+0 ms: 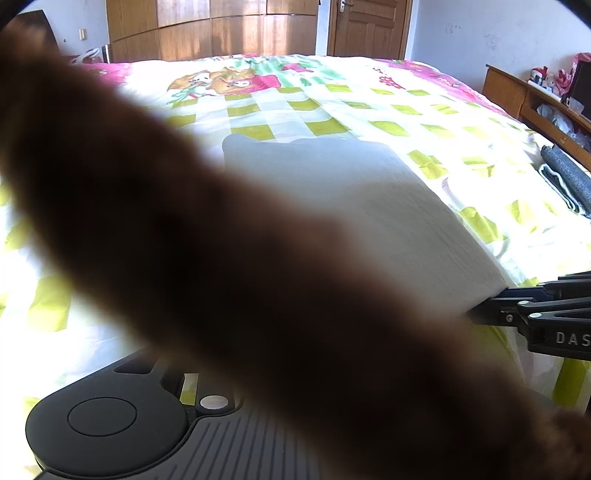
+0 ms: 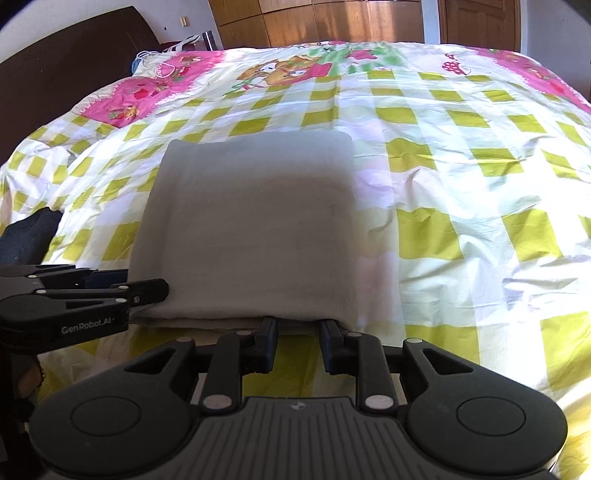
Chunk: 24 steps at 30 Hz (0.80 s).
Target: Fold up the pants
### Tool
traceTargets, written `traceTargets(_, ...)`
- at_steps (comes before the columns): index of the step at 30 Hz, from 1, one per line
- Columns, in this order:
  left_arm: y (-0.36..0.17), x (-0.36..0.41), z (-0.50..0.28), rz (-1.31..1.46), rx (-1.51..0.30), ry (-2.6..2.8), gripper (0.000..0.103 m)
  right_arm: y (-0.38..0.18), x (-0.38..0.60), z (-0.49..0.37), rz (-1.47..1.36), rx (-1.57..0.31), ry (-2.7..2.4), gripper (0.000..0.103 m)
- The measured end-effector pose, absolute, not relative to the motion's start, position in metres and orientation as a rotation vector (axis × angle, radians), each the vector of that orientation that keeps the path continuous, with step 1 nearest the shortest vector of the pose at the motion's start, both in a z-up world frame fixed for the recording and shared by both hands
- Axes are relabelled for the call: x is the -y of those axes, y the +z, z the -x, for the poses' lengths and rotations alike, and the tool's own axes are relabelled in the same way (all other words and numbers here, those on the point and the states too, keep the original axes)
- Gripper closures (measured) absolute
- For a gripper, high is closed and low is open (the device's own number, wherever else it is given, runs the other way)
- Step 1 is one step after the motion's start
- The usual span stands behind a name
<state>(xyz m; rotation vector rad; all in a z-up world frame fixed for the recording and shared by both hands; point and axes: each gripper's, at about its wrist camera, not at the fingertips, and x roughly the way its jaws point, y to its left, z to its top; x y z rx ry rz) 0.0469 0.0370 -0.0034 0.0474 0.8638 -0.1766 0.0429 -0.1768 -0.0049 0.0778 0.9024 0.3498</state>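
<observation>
My right gripper (image 2: 298,328), spread, noses the folded pants' (image 2: 247,221) lower-centre edge to tidy it; left gripper (image 2: 147,291) at lower left, state unreadable.

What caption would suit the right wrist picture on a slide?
Folded grey pants lie on a checked bedspread, right gripper open at their near edge, left gripper alongside.

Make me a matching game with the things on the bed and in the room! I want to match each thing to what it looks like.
Things:
1. pants
2. bedspread
3. wardrobe
4. right tongs

Looks:
A. green and white checks
B. black, open, at the near edge of the pants
C. grey, folded flat
D. brown wood, behind the bed

Pairs: 1-C, 2-A, 3-D, 4-B
</observation>
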Motion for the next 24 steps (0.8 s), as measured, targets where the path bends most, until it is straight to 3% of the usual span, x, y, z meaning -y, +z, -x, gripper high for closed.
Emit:
traceTargets(4,-0.003,-0.035,-0.042,-0.038,-0.874,-0.151,0.057,-0.008,0.177,-0.025,-0.075,-0.868,0.347,0.064)
traceTargets(6,-0.003,-0.033,-0.037,-0.047,-0.883,-0.124,0.041,-0.01,0.176,-0.021,-0.078,-0.854,0.342,0.064)
traceTargets(8,-0.004,-0.03,-0.031,-0.062,-0.885,-0.101,0.035,-0.009,0.176,-0.019,-0.079,-0.836,0.34,0.064)
traceTargets(13,-0.005,-0.028,-0.018,-0.058,-0.885,-0.101,0.033,-0.005,0.179,-0.017,-0.102,-0.801,0.338,0.064)
traceTargets(17,-0.003,-0.023,-0.015,-0.089,-0.895,-0.058,0.017,-0.004,0.181,-0.016,-0.114,-0.791,0.335,0.064)
traceTargets(24,-0.002,-0.024,-0.009,-0.031,-0.893,-0.068,0.014,-0.004,0.181,-0.013,-0.121,-0.789,0.346,0.064)
